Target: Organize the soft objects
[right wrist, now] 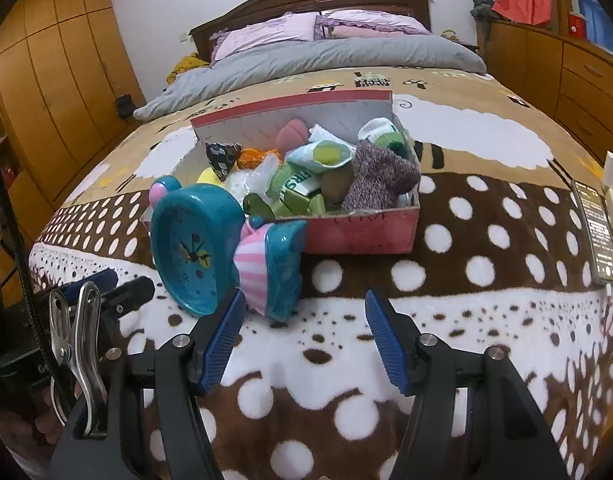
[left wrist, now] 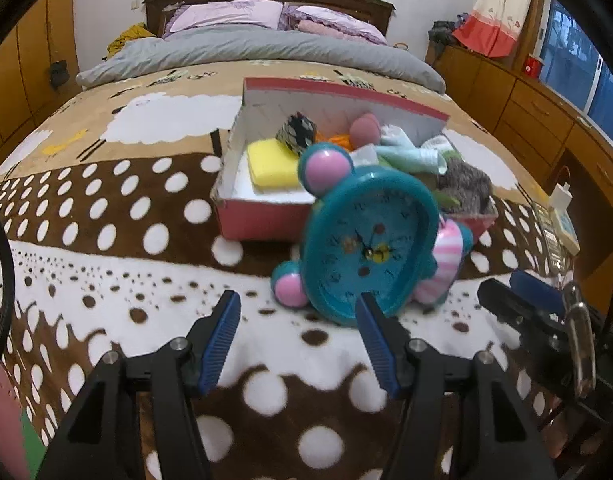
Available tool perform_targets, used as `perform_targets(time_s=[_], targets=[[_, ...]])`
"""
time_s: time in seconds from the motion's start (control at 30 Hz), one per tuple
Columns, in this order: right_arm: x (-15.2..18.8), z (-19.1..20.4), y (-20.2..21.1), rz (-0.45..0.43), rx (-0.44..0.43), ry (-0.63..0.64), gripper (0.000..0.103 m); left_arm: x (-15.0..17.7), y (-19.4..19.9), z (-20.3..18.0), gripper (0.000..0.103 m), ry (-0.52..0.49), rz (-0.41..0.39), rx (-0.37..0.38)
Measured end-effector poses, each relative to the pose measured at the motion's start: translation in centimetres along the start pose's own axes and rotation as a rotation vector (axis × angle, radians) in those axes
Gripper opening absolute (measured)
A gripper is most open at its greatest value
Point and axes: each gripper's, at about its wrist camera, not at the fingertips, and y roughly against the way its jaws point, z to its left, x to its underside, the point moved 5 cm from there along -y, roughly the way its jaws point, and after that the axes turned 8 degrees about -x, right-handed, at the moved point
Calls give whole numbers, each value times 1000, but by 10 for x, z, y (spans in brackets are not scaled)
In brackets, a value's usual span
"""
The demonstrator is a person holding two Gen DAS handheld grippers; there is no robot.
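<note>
Hovering both spread, empty grippers, left (left wrist: 298,308) and right (right wrist: 302,306), toward clock (left wrist: 366,236) at box's (left wrist: 258,220) six o'clock, likely clearing it.

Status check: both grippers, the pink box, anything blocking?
Left gripper open, empty. Right gripper open, empty. Pink box on bed, full of soft items. Teal clock stands tilted between grippers and box.

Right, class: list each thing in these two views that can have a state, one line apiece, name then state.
left gripper: open, empty
right gripper: open, empty
pink box: lid off, filled with soft items
teal clock: on the blanket, outside the box, leaning
purple knit sock: in the box
yellow sponge: in the box
phone: screen lit
</note>
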Motion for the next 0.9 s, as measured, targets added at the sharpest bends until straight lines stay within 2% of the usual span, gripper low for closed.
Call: perform_targets(time_s=[0.37, 0.9], targets=[[13, -1, 4, -11, 1, -21, 64, 8, 2, -12, 63, -39, -25, -21], [16, 4, 10, -18, 0, -7, 64, 11, 1, -15, 63, -40, -12, -12]])
